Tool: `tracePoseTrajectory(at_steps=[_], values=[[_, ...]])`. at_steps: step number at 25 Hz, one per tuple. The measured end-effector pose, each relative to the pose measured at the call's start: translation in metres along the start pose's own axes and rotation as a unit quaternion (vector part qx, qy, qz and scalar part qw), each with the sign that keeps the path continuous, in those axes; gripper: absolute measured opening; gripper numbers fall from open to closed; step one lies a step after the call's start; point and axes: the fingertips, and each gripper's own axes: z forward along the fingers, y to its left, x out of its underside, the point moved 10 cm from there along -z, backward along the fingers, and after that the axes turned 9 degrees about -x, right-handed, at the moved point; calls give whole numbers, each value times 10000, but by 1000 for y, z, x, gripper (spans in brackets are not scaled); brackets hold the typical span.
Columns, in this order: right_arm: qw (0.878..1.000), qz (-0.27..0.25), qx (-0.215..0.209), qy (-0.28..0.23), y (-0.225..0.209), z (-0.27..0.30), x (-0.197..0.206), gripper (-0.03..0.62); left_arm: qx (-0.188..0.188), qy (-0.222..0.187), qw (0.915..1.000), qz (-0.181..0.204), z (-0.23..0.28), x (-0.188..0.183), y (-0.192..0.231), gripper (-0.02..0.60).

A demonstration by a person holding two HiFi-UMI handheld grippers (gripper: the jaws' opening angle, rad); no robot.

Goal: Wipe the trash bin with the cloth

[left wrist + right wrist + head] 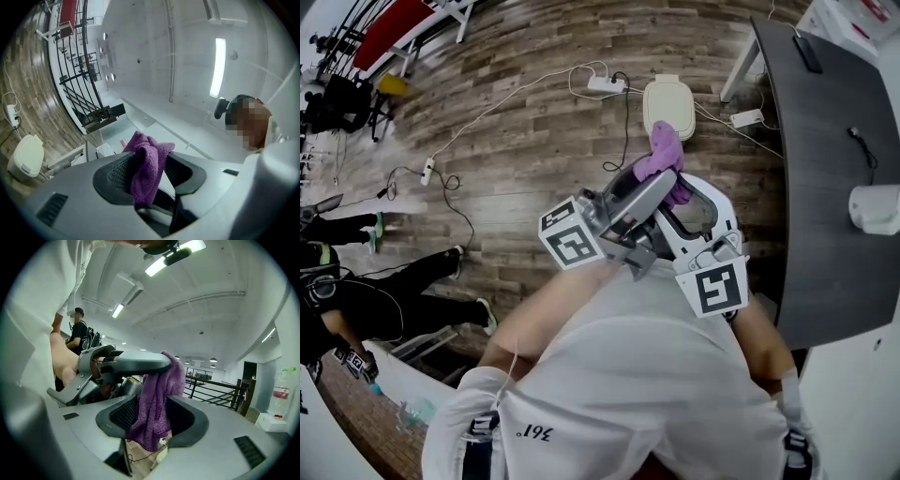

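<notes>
Head view: we look steeply down over our white shirt onto a wood-plank floor. The left gripper and the right gripper are raised in front of us with their tips close together. A purple cloth is bunched at those tips. Beyond it, the trash bin, cream-coloured with its lid down, stands on the floor. It is apart from both grippers. A power strip and cables lie near the bin, and a dark table runs along the right edge.

Left gripper view: the left gripper points upward toward a white ceiling. Its jaws stand wide apart. The cloth hangs between them, resting against the left pad with a clear gap to the right pad, so nothing is clamped. The trash bin shows low at the left edge, on the floor beside a black railing.

Right gripper view: the right gripper also has its jaws spread wide. The cloth dangles between them without being squeezed. Its upper end is draped over a jaw of the left gripper, which reaches in from the left, held by our hand. Another person stands in the background.
</notes>
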Motion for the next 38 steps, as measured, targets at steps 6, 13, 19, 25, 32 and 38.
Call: tracePoseTrajectory(at_steps=[6, 13, 19, 25, 32, 38], values=[[9994, 268, 22, -199, -5, -12, 0, 167, 292, 90, 9994, -160, 1, 3, -3, 172], [9894, 1005, 406, -970, -6, -21, -4, 83, 510, 209, 9985, -55, -2, 3, -5, 172], [9869, 1356, 320, -819, -25, -46, 3, 75, 282, 400, 9967, 650, -10, 2, -1, 170], [9621, 2591, 35, -848, -58, -68, 31, 75, -59, 286, 9978, 602, -17, 12, 7, 170], [9514, 3050, 186, -398, -91, -85, 71, 76, -562, 318, 9938, 909, -10, 32, 16, 170], [9503, 3083, 401, -151, -124, -94, 103, 76, -982, 293, 9884, 1120, 4, 41, 26, 170]])
